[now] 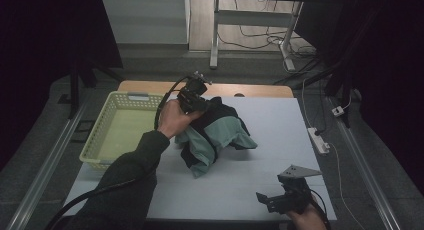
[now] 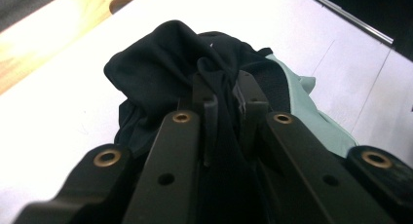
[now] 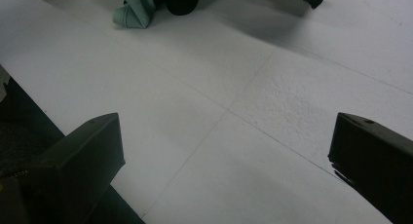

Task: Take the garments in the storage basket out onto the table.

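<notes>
A black and mint-green garment (image 1: 215, 135) hangs bunched over the middle of the white table (image 1: 280, 125). My left gripper (image 1: 196, 101) is shut on its black upper fold and holds it lifted, with the cloth draping down toward the table. In the left gripper view the black fabric (image 2: 160, 63) is pinched between the jaws, and the green part (image 2: 311, 112) falls away to the right. My right gripper (image 1: 277, 199) rests low near the table's front right, open, nothing between its fingers (image 3: 83, 160). A green corner of the garment (image 3: 134, 12) shows far ahead of it.
A pale yellow-green plastic basket (image 1: 102, 127) stands at the table's left side, beside the lifted garment. A wooden strip (image 1: 150, 86) runs along the far edge. A power strip (image 1: 319, 140) and cables lie on the floor to the right.
</notes>
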Motion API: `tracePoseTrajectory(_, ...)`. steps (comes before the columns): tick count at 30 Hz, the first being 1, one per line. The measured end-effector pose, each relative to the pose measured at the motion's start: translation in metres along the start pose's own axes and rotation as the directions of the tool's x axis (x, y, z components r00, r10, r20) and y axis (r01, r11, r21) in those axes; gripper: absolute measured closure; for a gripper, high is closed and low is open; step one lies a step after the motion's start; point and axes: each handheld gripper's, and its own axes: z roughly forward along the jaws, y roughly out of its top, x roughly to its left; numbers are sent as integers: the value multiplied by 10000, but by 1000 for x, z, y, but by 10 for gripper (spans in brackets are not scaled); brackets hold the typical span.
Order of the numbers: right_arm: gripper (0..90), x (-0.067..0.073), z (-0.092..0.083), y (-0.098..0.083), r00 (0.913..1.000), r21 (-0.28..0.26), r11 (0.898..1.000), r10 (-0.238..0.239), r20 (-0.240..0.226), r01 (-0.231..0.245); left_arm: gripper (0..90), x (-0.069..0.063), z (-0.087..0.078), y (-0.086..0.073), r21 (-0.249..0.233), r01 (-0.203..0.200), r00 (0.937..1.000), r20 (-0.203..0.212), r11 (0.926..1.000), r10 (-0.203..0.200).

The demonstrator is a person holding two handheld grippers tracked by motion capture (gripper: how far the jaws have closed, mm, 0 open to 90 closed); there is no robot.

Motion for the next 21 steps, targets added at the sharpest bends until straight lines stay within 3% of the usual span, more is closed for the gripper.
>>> tracePoseTrajectory(21, 0, 0, 1, 0, 10000, 41, 10000, -34, 26, 34, 798, 8, 46, -49, 535, 546, 9981, 249, 9971, -560)
